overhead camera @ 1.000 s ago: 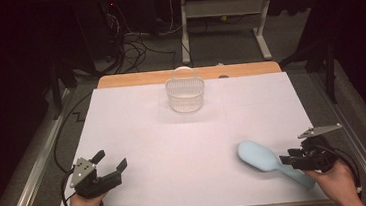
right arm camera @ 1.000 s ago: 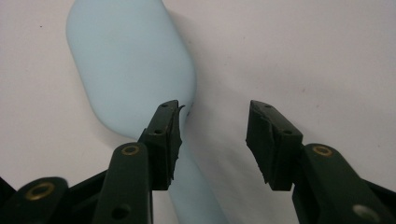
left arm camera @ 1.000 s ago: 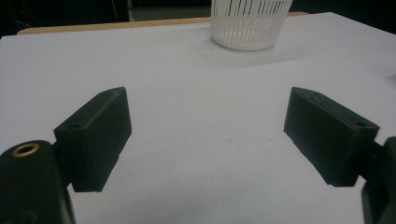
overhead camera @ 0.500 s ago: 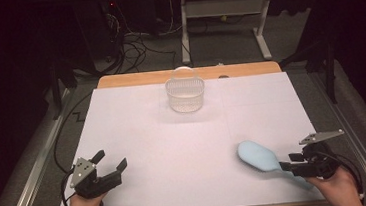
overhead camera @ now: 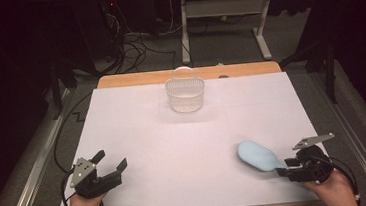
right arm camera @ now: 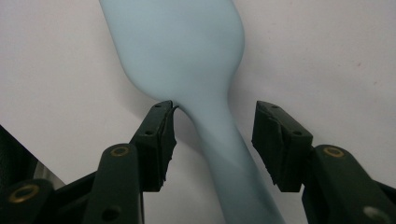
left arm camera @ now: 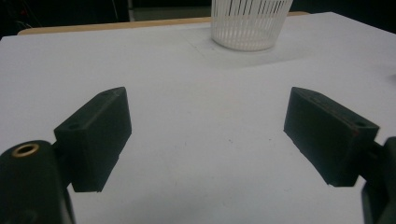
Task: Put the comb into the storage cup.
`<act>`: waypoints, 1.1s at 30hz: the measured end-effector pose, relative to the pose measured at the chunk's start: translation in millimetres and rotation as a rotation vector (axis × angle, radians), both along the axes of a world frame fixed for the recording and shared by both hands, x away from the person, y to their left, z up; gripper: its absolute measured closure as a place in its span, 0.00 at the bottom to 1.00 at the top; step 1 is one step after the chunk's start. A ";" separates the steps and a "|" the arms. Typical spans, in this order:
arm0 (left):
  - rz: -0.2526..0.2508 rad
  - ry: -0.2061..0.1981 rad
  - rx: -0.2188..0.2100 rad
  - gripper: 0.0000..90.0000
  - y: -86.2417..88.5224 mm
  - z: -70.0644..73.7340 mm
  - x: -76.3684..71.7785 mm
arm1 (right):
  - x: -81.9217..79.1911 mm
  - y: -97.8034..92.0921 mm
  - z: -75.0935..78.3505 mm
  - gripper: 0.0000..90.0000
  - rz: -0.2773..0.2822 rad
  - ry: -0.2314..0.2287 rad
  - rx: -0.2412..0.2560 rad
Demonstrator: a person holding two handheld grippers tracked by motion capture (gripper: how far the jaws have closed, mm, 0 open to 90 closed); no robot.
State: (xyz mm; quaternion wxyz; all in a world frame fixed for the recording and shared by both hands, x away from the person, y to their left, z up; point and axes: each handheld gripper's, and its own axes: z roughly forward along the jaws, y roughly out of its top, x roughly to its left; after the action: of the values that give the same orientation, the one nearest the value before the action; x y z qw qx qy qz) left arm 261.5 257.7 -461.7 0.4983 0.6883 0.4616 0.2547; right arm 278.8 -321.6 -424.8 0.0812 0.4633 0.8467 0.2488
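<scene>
Right claw (right arm camera: pixel 212 140) open astride pale-blue brush (right arm camera: pixel 187 56) handle

A white slatted basket (overhead camera: pixel 186 94) stands at the far middle of the table (overhead camera: pixel 139 137).

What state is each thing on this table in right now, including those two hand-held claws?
Light blue brush: lying flat on the table, handle between the right gripper's fingers, not clamped.
White basket: upright at the far edge of the table; contents cannot be told.
Left gripper: open, holding nothing, over bare table.
Right gripper: open, fingers either side of the brush handle.
</scene>
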 end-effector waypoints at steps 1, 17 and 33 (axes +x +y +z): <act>0.000 0.000 0.000 0.16 0.0 0.0 0.0 | 0.0 0.8 -0.8 0.55 0.000 0.004 -0.003; 0.001 -0.001 0.003 0.16 -0.2 0.0 -0.1 | 5.9 9.8 -10.5 0.55 0.026 0.037 -0.048; -0.001 0.000 0.002 0.16 -0.2 0.1 -0.1 | 12.8 21.6 -13.3 0.55 0.058 0.051 -0.096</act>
State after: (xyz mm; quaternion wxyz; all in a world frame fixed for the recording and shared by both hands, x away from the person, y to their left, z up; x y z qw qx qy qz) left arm 261.4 257.6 -461.6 0.4976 0.6890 0.4610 0.2552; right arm 291.6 -300.0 -438.1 0.0744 0.4404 0.8725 0.1981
